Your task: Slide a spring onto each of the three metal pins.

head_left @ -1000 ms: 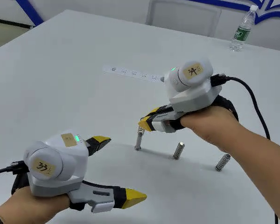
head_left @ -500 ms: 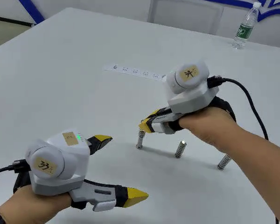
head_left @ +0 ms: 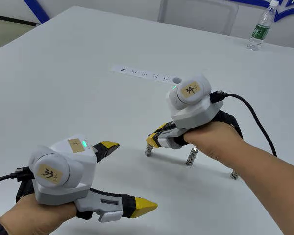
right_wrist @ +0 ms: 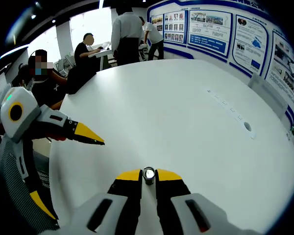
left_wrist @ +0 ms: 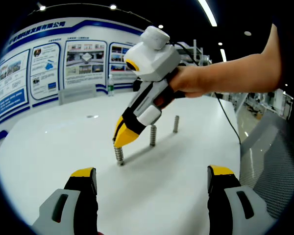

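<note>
Nearly done, I'd say: right gripper [right_wrist: 148,176] clenched on coiled steel spring [left_wrist: 119,154], centre frame; middle spring [head_left: 191,156] looks seated; third half-hidden; left gripper [head_left: 129,175] released.

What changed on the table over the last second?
The right gripper came down onto the leftmost spring; its jaws are shut around the top of it. The left gripper stayed open above the table. The middle spring and the right-hand spring stood unmoved.
</note>
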A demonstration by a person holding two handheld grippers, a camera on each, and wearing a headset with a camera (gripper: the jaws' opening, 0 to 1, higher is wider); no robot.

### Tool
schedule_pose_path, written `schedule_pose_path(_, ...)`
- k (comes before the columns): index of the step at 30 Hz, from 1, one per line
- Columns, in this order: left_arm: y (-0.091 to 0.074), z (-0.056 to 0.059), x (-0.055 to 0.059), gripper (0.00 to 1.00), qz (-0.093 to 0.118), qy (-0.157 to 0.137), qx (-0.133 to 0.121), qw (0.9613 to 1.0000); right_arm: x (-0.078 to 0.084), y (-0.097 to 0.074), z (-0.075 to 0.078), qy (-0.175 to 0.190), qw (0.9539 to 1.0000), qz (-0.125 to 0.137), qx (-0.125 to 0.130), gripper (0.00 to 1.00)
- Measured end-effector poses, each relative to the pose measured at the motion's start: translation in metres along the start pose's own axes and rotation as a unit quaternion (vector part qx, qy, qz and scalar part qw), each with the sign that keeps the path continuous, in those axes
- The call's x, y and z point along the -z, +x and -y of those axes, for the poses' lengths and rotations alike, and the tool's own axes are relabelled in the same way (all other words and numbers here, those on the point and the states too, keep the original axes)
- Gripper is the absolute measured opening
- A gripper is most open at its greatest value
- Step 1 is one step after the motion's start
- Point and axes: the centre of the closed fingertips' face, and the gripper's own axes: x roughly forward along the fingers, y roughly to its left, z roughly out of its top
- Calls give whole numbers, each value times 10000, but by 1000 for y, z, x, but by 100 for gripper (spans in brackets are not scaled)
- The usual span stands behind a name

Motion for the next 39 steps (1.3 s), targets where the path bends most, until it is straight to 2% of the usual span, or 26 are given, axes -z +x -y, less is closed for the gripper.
schedule_pose_path(12,-1,1,0,95,-18,5,-8,10000,12,7,-1,-119,9997,-200,16,12)
schedule_pose_path(21,-3,-1,-1,95,3,9,-43,10000,13,-1,-3,-210,9996,-164,76,15)
schedule_pose_path(29,-3,-2,-3,95,31,20,-56,10000,11,-19,1,-236,9995,4,201,20)
schedule_pose_path(33,-4,-4,-5,95,38,30,-67,10000,11,-33,2,-251,9993,123,230,22)
schedule_pose_path(39,-4,-7,-10,95,67,55,-88,9999,9,-58,9,-153,9983,434,350,24)
